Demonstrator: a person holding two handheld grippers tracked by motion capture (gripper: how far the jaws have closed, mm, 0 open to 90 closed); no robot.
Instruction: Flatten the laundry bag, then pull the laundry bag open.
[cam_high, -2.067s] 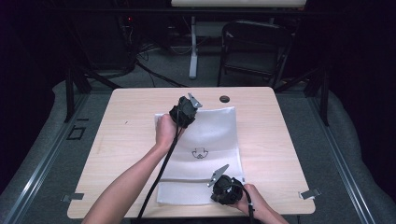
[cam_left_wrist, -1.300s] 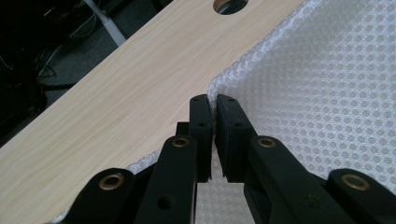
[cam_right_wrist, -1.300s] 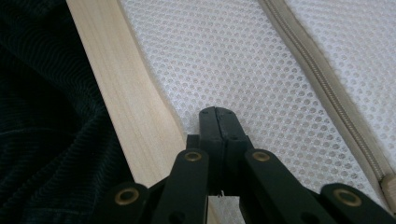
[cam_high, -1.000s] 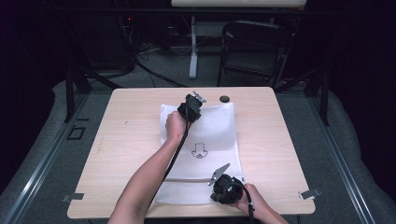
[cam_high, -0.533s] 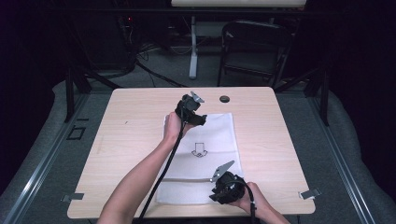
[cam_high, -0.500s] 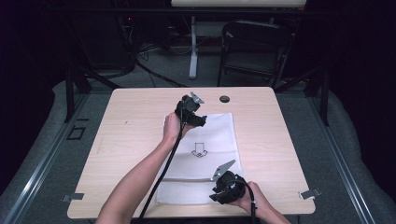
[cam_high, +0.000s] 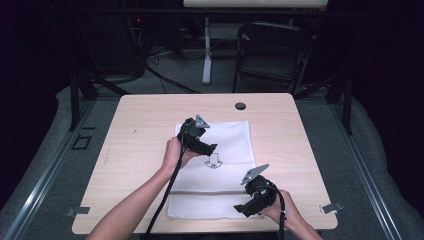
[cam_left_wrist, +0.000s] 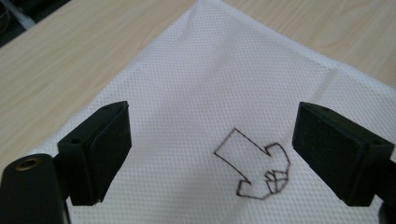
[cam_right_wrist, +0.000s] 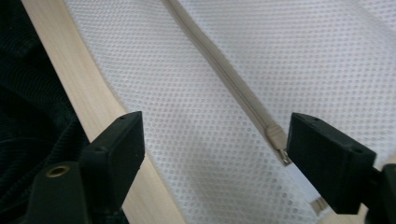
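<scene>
A white mesh bag (cam_high: 227, 140) lies flat on the wooden table (cam_high: 300, 140), with a black arrow drawing (cam_high: 213, 161) near its middle. My left gripper (cam_high: 210, 148) hovers over the bag's far half, just beside the arrow. In the left gripper view this gripper (cam_left_wrist: 219, 144) stands open above the mesh, the arrow drawing (cam_left_wrist: 254, 168) between its jaws. My right gripper (cam_high: 242, 207) is at the bag's near right corner. In the right gripper view it (cam_right_wrist: 215, 154) is open over the zipper (cam_right_wrist: 224, 79), with the zipper pull (cam_right_wrist: 275, 137) close to one jaw.
A small black round cap (cam_high: 240, 105) sits in the table near its far edge. A folding chair (cam_high: 272, 50) and cables stand on the floor beyond. Metal clips (cam_high: 332, 207) mark the near table corners. The table edge (cam_right_wrist: 88, 93) runs just beside the right gripper.
My left gripper has drawn back from the bag's far edge toward its middle. The bag's far half now lies flatter. The right gripper has shifted slightly.
</scene>
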